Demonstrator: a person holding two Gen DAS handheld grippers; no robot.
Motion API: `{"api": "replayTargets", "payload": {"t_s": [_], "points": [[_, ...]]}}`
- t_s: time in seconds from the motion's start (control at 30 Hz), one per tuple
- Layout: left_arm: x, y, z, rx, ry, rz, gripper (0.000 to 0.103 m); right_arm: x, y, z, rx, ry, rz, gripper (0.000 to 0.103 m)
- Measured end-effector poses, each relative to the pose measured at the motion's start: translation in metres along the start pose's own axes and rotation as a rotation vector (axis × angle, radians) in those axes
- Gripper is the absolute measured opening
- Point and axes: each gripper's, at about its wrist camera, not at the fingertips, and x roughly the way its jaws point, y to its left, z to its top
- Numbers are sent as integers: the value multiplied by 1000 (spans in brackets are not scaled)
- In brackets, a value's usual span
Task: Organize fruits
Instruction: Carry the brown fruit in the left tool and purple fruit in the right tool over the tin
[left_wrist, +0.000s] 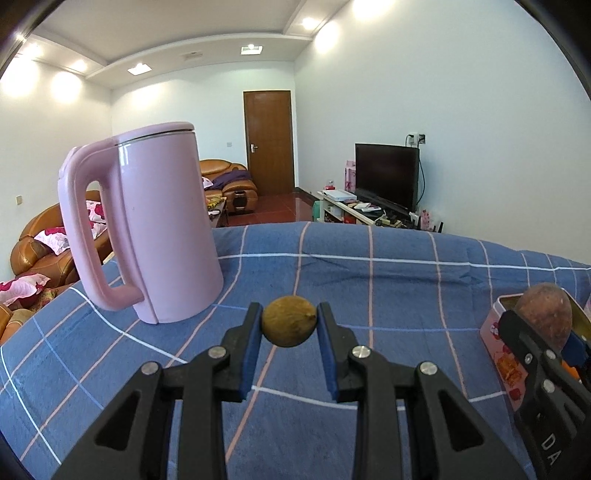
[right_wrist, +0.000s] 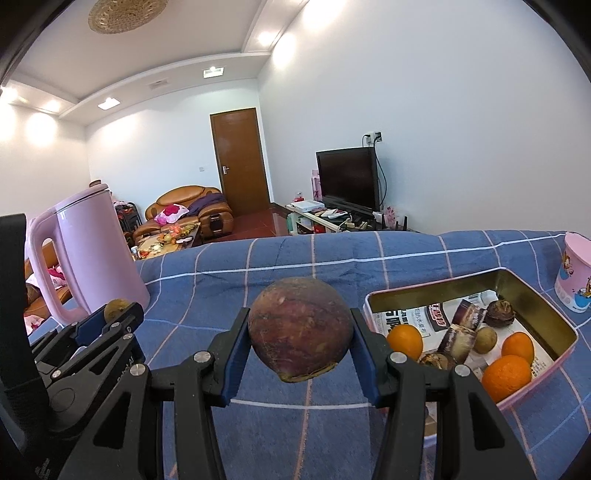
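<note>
Black linkage arms fill the bottom of both views, and each claw is pinching a fruit clear of the blue checked cloth (right_wrist: 280, 258). Between the blue pads of the left claw (left_wrist: 289, 325) sits a small brown fruit (left_wrist: 289, 322), squeezed on its two sides with the pads pressed nearly as tight as they go. In the right claw (right_wrist: 300, 334), jaws held wider apart, is a large reddish-brown fruit (right_wrist: 300, 330), gripped around its middle.

To the right of the right claw and a little ahead lies the pink tin (right_wrist: 546, 314), open on the cloth, its near left corner just beside the claw's right finger. Inside are three oranges (right_wrist: 506, 376), a few small dark and brown fruits and some printed wrappers. A pink kettle (left_wrist: 162, 225) stands ahead of the left claw, to its left.

My judgement: both fruits are bound for the tin. The big one should travel right, over the rim, and be lowered into the bare far-left part, away from the oranges, before the jaws spread. The small round one could roll, so it is best released low, against a neighbour. The left claw should wait or pass behind, so the two do not collide over the tin.
</note>
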Motion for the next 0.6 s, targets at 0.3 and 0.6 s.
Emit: {"api": "replayTargets", "payload": {"t_s": [0.3, 0.6], "points": [[-16, -8, -6, 11, -11, -2, 31, -13, -9, -5, -10, -3, 3, 53], [-24, -16, -10, 11, -5, -12, 31, -19, -18, -7, 5, 6, 2, 53]]}}
